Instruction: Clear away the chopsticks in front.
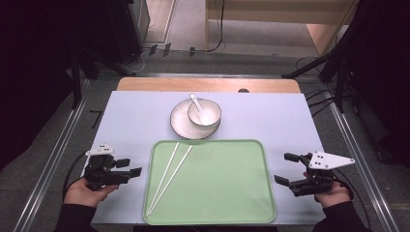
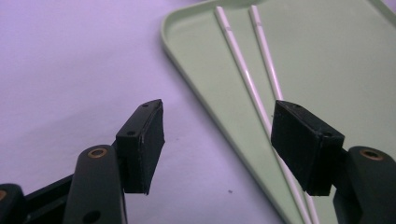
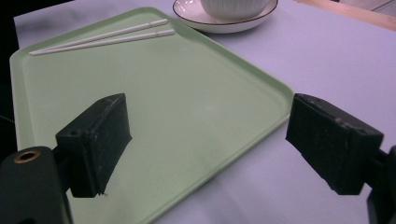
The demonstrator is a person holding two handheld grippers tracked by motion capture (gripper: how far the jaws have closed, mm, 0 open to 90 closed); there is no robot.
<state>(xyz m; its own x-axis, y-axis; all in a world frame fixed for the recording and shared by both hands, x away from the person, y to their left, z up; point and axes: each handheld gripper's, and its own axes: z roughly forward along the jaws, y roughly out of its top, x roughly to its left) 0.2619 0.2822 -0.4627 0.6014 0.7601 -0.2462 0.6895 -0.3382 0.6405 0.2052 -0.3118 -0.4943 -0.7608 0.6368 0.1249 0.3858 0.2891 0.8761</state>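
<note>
Hovering both sets of jaws wide open, gripping nothing: left gripper (image 1: 130, 166) nearing chopsticks (image 1: 169, 176) at 9 o'clock on tray (image 1: 241, 212). Probably worth pinching low, mid-length.

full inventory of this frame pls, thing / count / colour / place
tray: 1, light green, near middle of table
chopsticks: 2, white, lying on left part of tray, side by side
saucer: 1, white with dark rim, beyond tray
bowl: 1, white, on saucer
spoon: 1, white, in bowl
table: 1, pale lilac top, wooden far edge
left tool: 1, black, open, left of tray
right tool: 1, black, open, right of tray
hands: 2, dark sleeves, bottom edge
</note>
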